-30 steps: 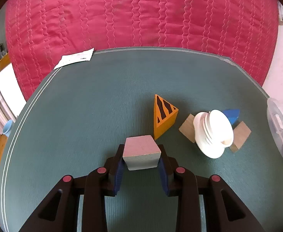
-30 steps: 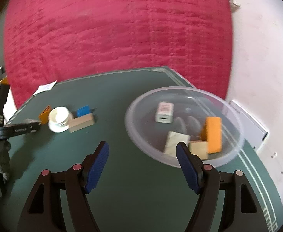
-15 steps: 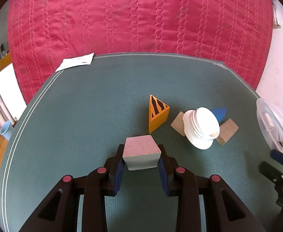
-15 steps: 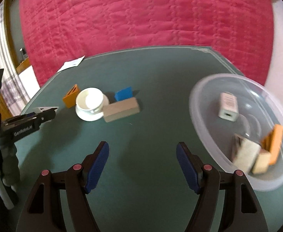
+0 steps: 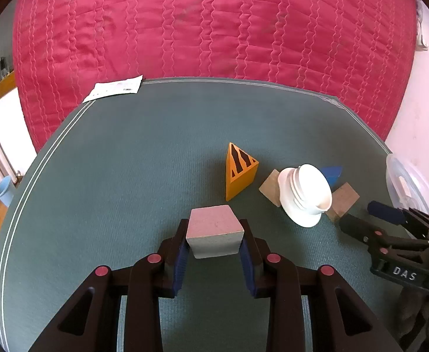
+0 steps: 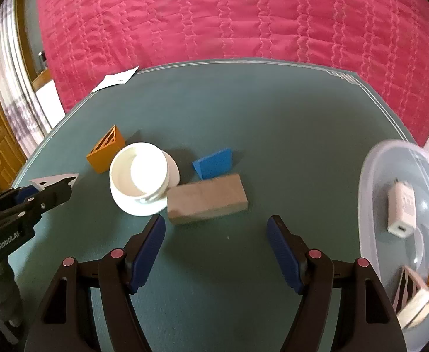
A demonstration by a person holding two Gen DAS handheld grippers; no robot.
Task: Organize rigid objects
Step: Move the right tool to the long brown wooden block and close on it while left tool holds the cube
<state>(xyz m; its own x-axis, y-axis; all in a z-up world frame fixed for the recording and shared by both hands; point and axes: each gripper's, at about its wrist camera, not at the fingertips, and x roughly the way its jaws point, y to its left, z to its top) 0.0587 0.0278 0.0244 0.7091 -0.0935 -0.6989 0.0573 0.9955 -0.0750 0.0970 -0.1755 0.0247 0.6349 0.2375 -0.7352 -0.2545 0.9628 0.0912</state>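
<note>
My left gripper (image 5: 214, 234) is shut on a pale pink-topped block (image 5: 213, 234), held just above the green mat. Ahead of it lie an orange striped wedge (image 5: 239, 174), a white cup on a saucer (image 5: 305, 195), a blue wedge (image 5: 331, 173) and a long brown block (image 5: 343, 201). In the right wrist view my right gripper (image 6: 216, 231) stands open with nothing between its fingers, just in front of the brown block (image 6: 208, 198). The cup (image 6: 139, 176), blue wedge (image 6: 214, 164) and orange wedge (image 6: 106, 149) lie beyond. The left gripper (image 6: 50, 190) shows at the left edge.
A clear plastic bowl (image 6: 369, 193) at the right holds a white charger (image 6: 402, 208) and several blocks. A paper slip (image 5: 115, 91) lies at the mat's far left corner. A red quilt (image 5: 214, 29) lies behind the mat. The right gripper (image 5: 372, 220) enters from the right.
My right gripper has swung left, away from the bowl, and now faces the brown block and cup. It has come into the left wrist view. The left gripper still holds its block.
</note>
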